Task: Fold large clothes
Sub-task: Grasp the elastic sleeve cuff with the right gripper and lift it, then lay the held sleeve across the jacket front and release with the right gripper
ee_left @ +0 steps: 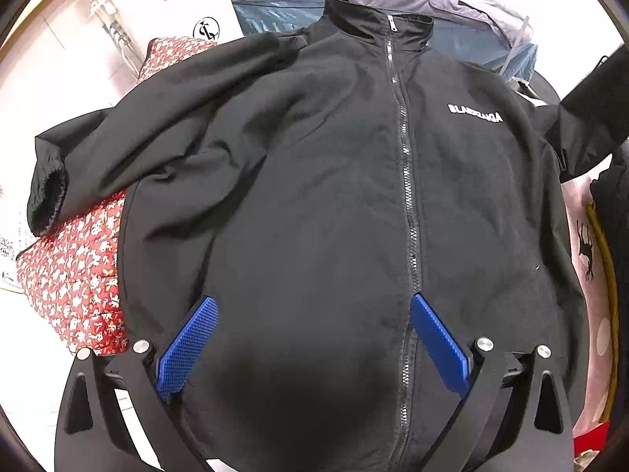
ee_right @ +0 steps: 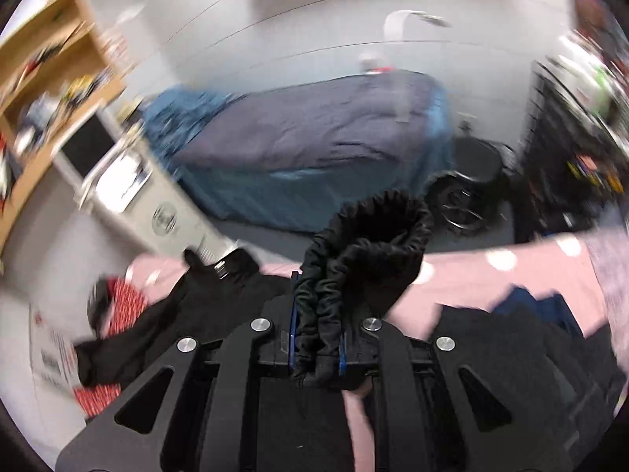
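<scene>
A black zip jacket [ee_left: 322,181] with white chest lettering lies front-up, collar away from me, filling the left wrist view. Its left sleeve [ee_left: 78,157] is bent outward over a red floral garment. My left gripper [ee_left: 312,306] is open, its blue pads [ee_left: 188,346] hovering over the jacket's lower front, one on each side of the zip area. My right gripper [ee_right: 316,338] is shut on the jacket's other sleeve cuff [ee_right: 369,236], lifted up; that sleeve shows at the right edge of the left wrist view [ee_left: 589,118]. The right wrist view is motion-blurred.
A red floral quilted garment [ee_left: 74,271] lies under the jacket's left side. A pink dotted sheet [ee_right: 511,267] covers the surface, with other dark clothes [ee_right: 511,338] on it. Beyond stand a bed with a blue-grey cover [ee_right: 306,145] and a white box [ee_left: 173,4].
</scene>
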Demonstrator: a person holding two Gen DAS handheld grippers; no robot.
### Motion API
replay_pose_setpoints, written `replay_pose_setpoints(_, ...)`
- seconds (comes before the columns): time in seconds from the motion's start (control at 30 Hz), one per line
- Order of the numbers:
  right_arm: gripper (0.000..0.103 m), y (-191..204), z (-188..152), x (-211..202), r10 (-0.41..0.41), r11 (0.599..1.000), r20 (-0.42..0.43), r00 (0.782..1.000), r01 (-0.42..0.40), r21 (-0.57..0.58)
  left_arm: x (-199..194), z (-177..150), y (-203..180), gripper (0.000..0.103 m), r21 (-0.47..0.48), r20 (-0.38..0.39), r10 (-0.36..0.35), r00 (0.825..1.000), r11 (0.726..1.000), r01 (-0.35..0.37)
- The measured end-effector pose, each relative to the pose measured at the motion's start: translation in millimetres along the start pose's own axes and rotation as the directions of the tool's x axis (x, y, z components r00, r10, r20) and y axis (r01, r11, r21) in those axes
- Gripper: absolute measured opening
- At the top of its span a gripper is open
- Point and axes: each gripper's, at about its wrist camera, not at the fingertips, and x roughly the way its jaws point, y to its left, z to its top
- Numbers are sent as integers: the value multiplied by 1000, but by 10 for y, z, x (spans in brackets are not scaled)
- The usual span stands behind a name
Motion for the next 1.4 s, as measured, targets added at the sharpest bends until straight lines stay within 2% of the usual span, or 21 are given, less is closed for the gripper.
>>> replay_pose_setpoints(0.1,15,676,-4,339,-3,990,-71,997,-8,-142,14,-37,104,96,-26,-5,-2,1000,1000,2)
replay_pose_setpoints(0.2,15,1395,-169,747,-12,957,-160,987,-35,-290,46,-92,249,96,-58,-16,7,1000,998,-8)
replay_pose_setpoints(0.3,15,2014,-466,1185,-24,918,-260,965,-82,-389,93,-164,419,96,-91,-33,28,999,995,-31)
replay_pose_setpoints(0.37,15,2376,-715,1470,-63,879,-305,950,-92,-468,139,-220,566,96,-118,-49,42,998,992,-47)
replay_pose_setpoints(0.47,17,2781,-1086,1919,-138,821,-347,927,-89,-564,205,-283,758,96,-159,-69,51,996,985,-61)
replay_pose_setpoints(0.53,19,2949,-1315,2187,-176,799,-367,913,-85,-595,255,-316,898,96,-191,-82,52,995,979,-66)
replay_pose_setpoints(0.57,25,3036,-1443,2342,-197,794,-383,903,-83,-603,274,-324,954,96,-201,-88,52,995,977,-68)
replay_pose_setpoints(0.6,37,3074,-1524,2452,-209,794,-397,893,-82,-603,302,-333,1017,96,-213,-94,52,994,975,-71)
replay_pose_setpoints(0.63,44,3126,-1616,2561,-211,802,-421,882,-90,-591,329,-337,1075,96,-222,-100,53,994,972,-74)
replay_pose_setpoints(0.67,57,3138,-1676,2604,-193,814,-437,878,-105,-571,351,-340,1123,96,-229,-104,55,993,970,-78)
replay_pose_setpoints(0.7,64,3156,-1718,2614,-151,837,-458,876,-134,-531,370,-342,1159,96,-234,-108,57,993,969,-81)
replay_pose_setpoints(0.73,67,3167,-1745,2597,-106,855,-475,874,-163,-492,384,-353,1207,96,-239,-110,57,992,968,-82)
replay_pose_setpoints(0.8,70,3148,-1818,2600,-66,867,-491,869,-194,-459,434,-317,1263,96,-244,-118,55,991,966,-83)
replay_pose_setpoints(0.9,70,3048,-1863,2553,-76,873,-485,871,-177,-454,511,-187,1271,96,-233,-123,47,991,970,-75)
replay_pose_setpoints(1.0,70,2679,-1818,2492,-104,911,-457,884,-100,-400,526,6,1212,96,-201,-96,42,994,978,-60)
replay_pose_setpoints(1.1,70,2119,-1742,2402,-156,952,-441,884,15,-306,551,213,1097,96,-144,-65,31,997,989,-40)
replay_pose_setpoints(1.17,70,1660,-1757,2373,-216,963,-437,873,115,-245,574,368,948,96,-87,-52,13,999,996,-18)
replay_pose_setpoints(1.23,70,1186,-1815,2342,-281,958,-453,846,221,-182,575,508,789,96,-32,-28,11,1000,999,-12)
replay_pose_setpoints(1.33,70,685,-1897,2275,-308,949,-482,820,304,-88,560,730,517,96,44,18,-14,1000,999,13)
replay_pose_setpoints(1.4,70,468,-1930,2228,-311,941,-480,820,335,-37,537,925,294,95,96,56,-40,998,995,35)
